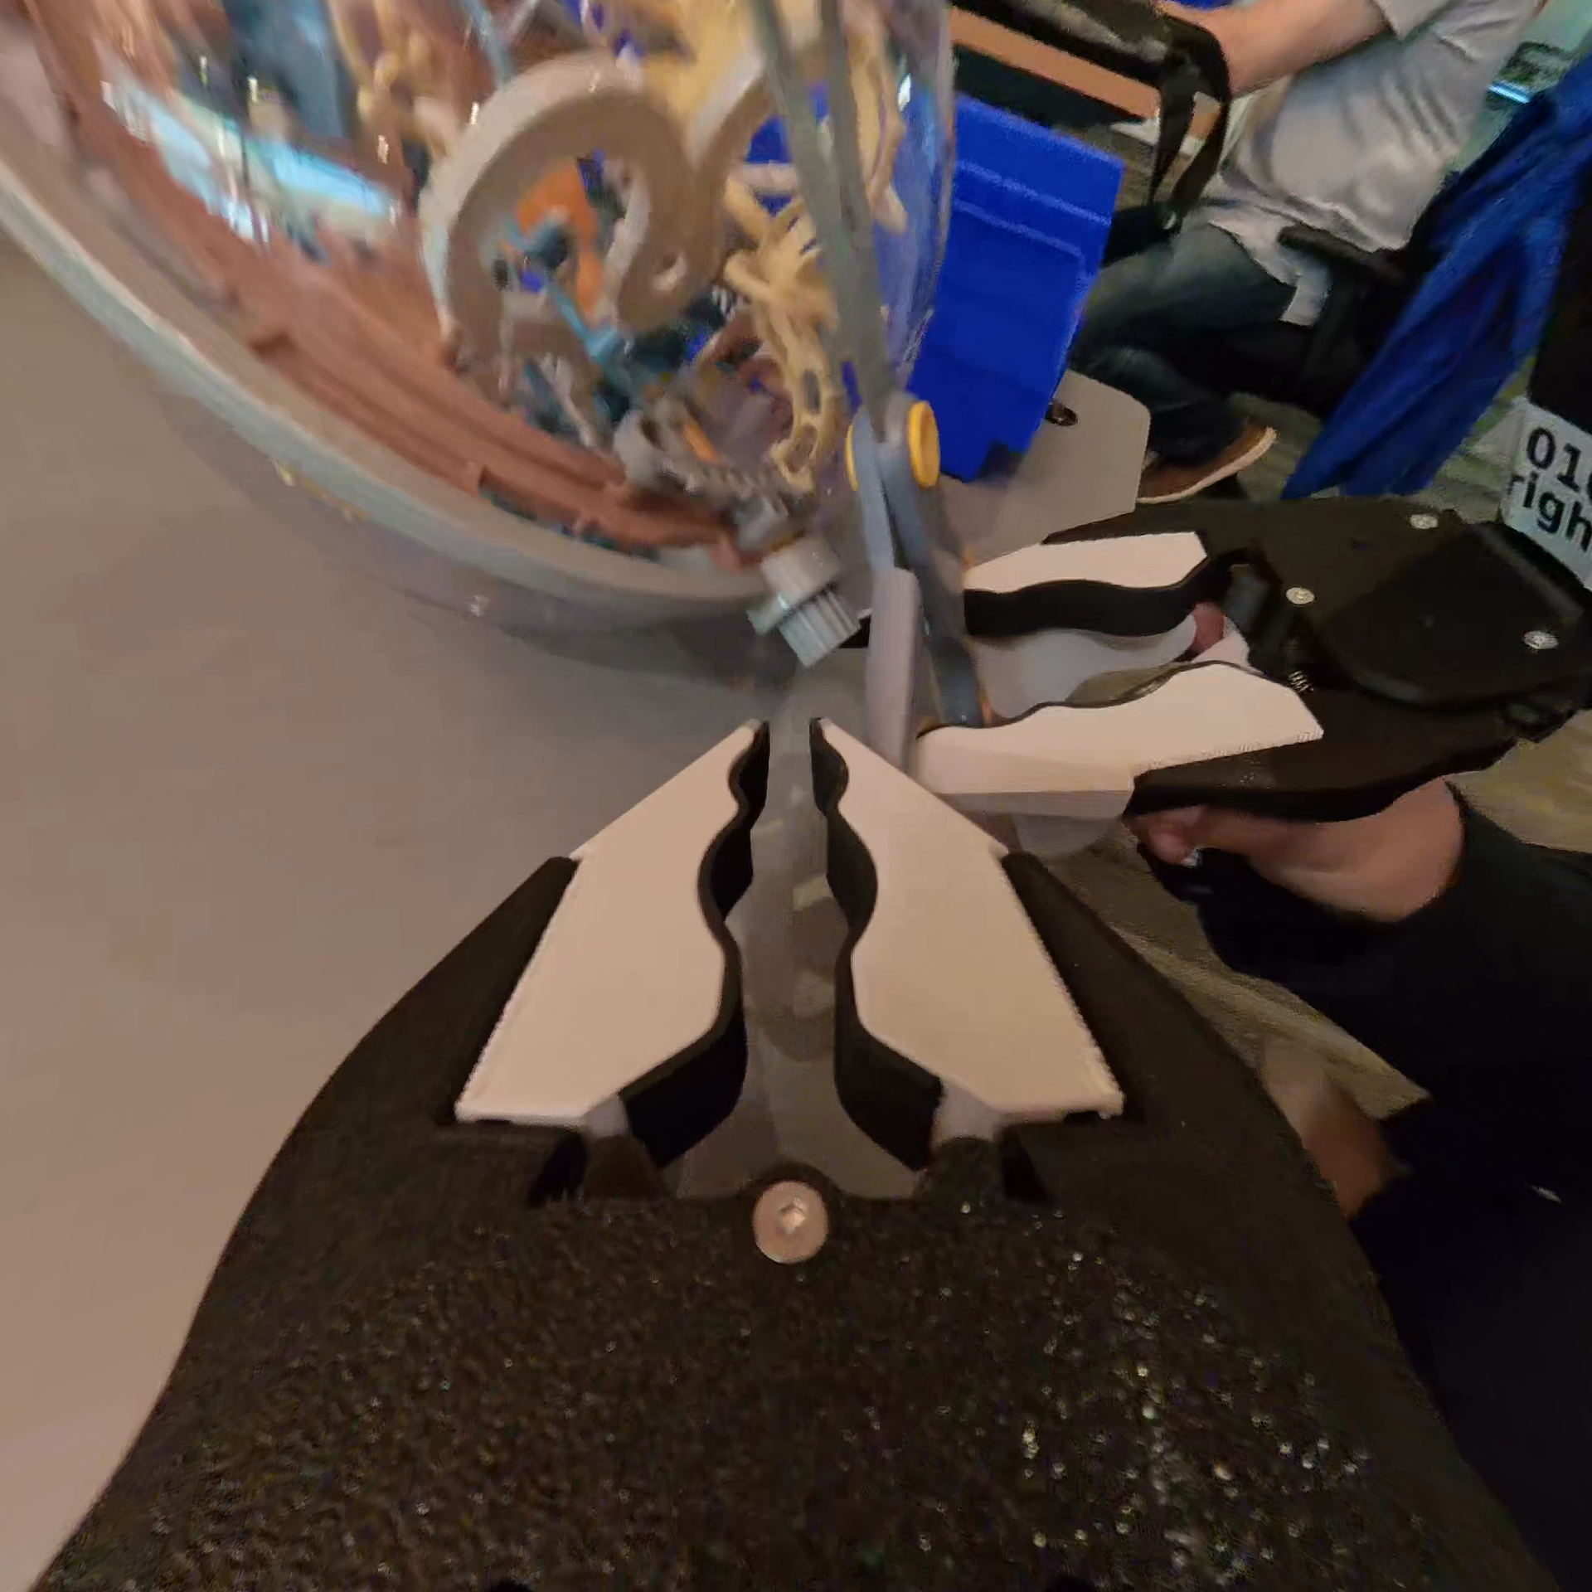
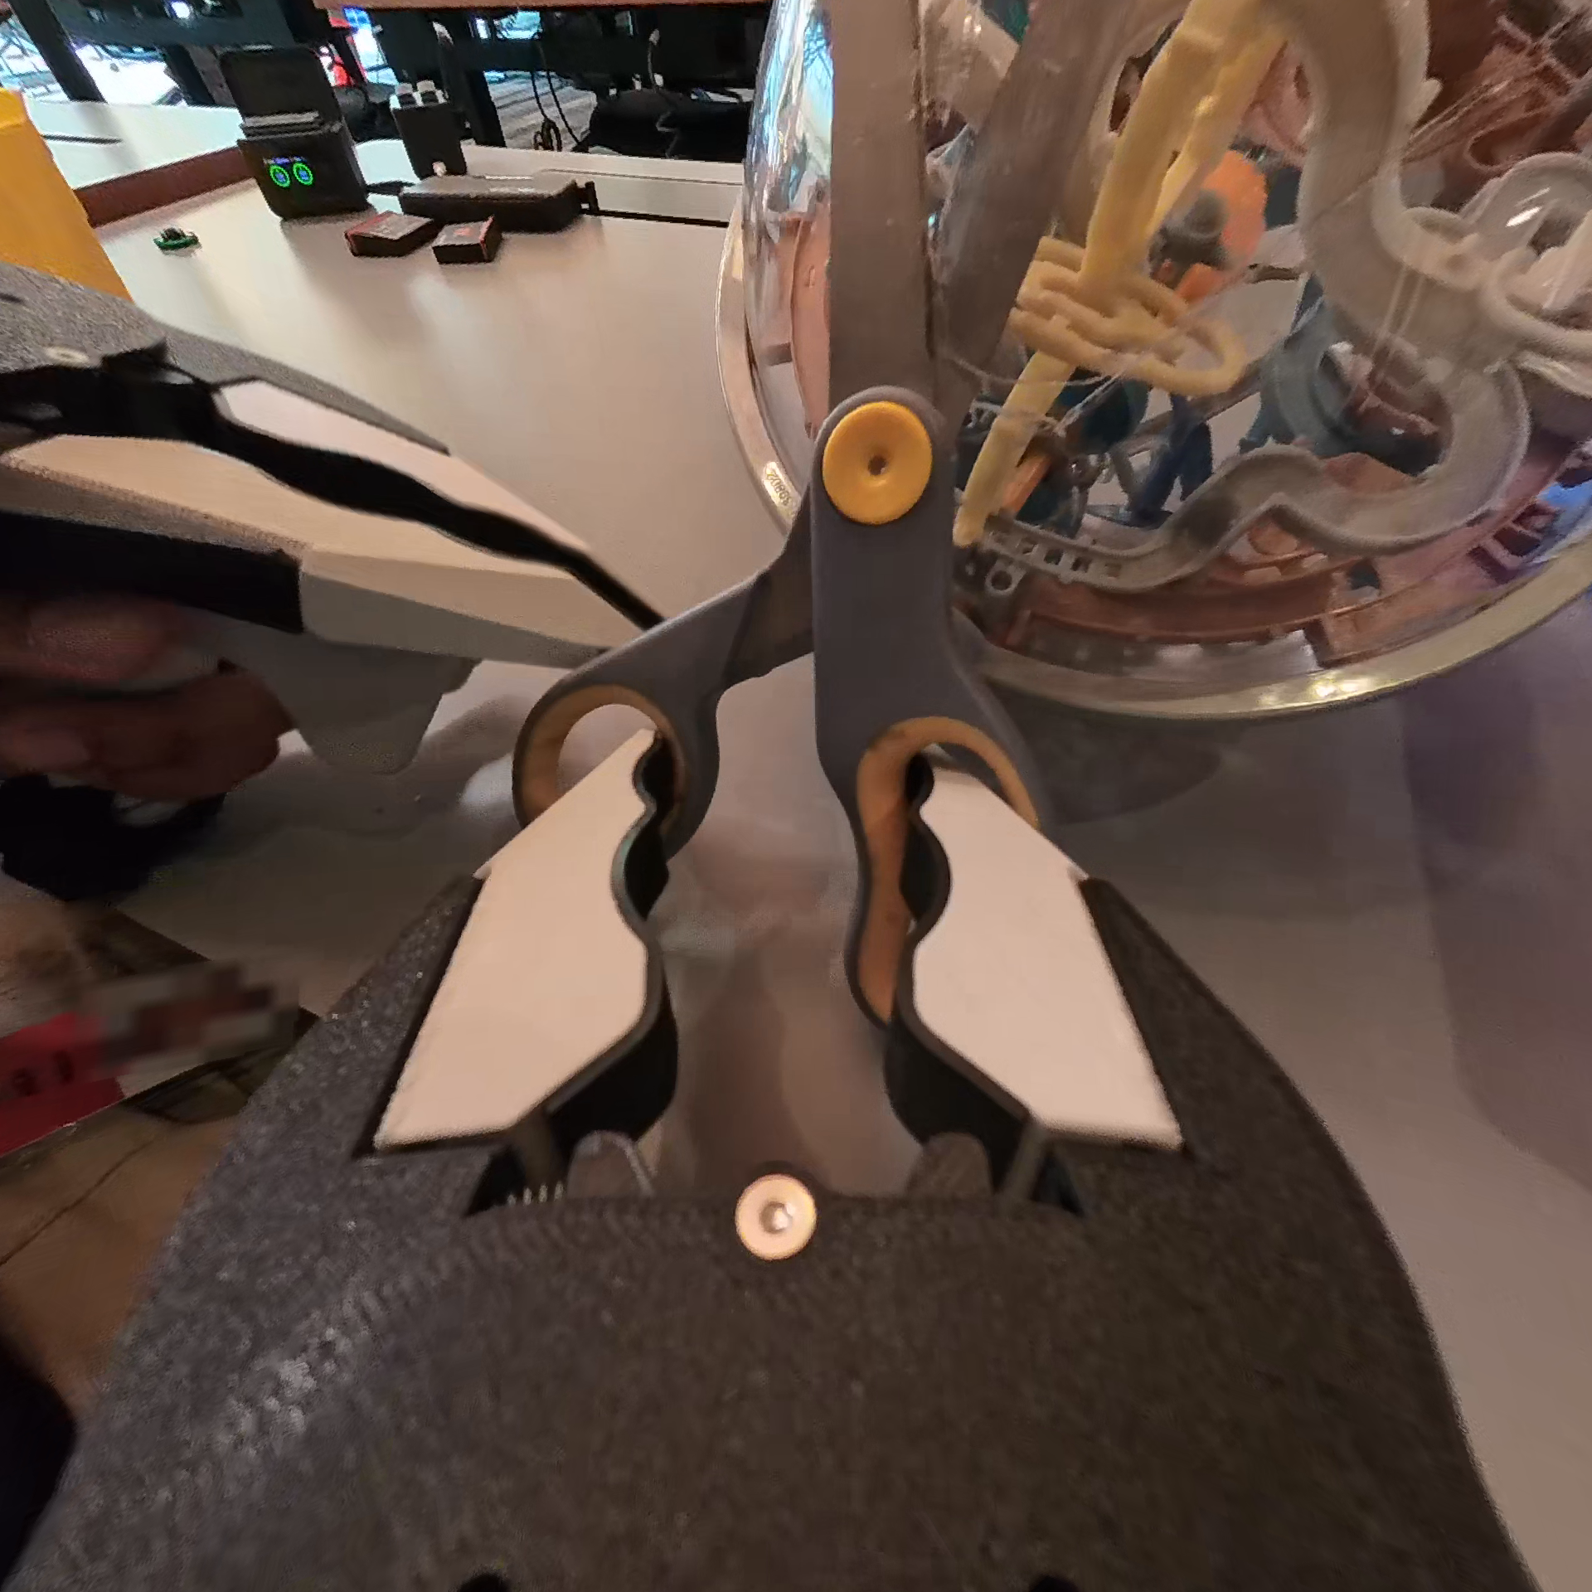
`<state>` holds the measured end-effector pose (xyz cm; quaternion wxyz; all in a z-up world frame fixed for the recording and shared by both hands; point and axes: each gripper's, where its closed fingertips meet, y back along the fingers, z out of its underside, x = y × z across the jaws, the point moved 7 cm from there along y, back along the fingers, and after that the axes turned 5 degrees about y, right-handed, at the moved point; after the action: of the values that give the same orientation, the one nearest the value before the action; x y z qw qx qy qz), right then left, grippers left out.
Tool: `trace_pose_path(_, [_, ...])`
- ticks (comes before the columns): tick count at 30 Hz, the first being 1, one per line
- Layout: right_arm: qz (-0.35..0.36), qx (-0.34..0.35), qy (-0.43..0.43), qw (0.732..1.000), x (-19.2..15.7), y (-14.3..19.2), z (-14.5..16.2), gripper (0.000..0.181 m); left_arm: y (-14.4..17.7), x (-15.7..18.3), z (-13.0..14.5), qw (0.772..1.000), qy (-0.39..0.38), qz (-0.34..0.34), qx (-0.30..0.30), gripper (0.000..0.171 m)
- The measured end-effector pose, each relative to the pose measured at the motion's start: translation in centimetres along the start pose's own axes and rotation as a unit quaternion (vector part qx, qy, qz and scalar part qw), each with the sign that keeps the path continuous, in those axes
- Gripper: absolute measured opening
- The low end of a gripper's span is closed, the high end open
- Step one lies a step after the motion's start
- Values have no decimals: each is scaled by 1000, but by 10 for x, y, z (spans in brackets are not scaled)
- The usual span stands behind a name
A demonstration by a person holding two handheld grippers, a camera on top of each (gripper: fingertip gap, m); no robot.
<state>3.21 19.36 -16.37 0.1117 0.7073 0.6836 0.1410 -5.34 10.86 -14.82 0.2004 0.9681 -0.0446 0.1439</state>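
Note:
Scissors [image 2: 879, 603] with grey handles and a yellow pivot stand upright, blades spread, against a clear plastic sphere [image 2: 1292, 431] full of coloured tracks. My right gripper [image 2: 792, 758] is open, with one finger pushed through each handle loop. In the left wrist view the scissors [image 1: 896, 551] and the right gripper [image 1: 948, 672] sit just right of my left gripper [image 1: 788, 732], below the sphere [image 1: 517, 258]. My left gripper is shut with only a thin slit at the tips, and I see nothing between them. In the right wrist view the left gripper's tip [image 2: 637, 616] touches the scissors' left handle.
The sphere rests on a grey table [image 1: 258, 775]. A blue plastic block [image 1: 1016, 284] stands behind the scissors, and a seated person [image 1: 1292, 172] is beyond it. A black device with green lights [image 2: 301, 172] and small black boxes [image 2: 422, 237] lie at the table's far side. The grippers are tip to tip, or close to it. About 20 cm separates my right fingertips from the blue plastic block [image 1: 1016, 284].

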Motion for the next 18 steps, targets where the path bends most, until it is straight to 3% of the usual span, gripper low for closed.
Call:
trace_pose_path(9, [-21,1,-8,1000,2,0,-2,46,8,-3,18,995,59,63,-58,3])
trace_pose_path(18, [-55,2,-19,998,0,-2,-5,44,2,-3,21,994,56,44,-80,2])
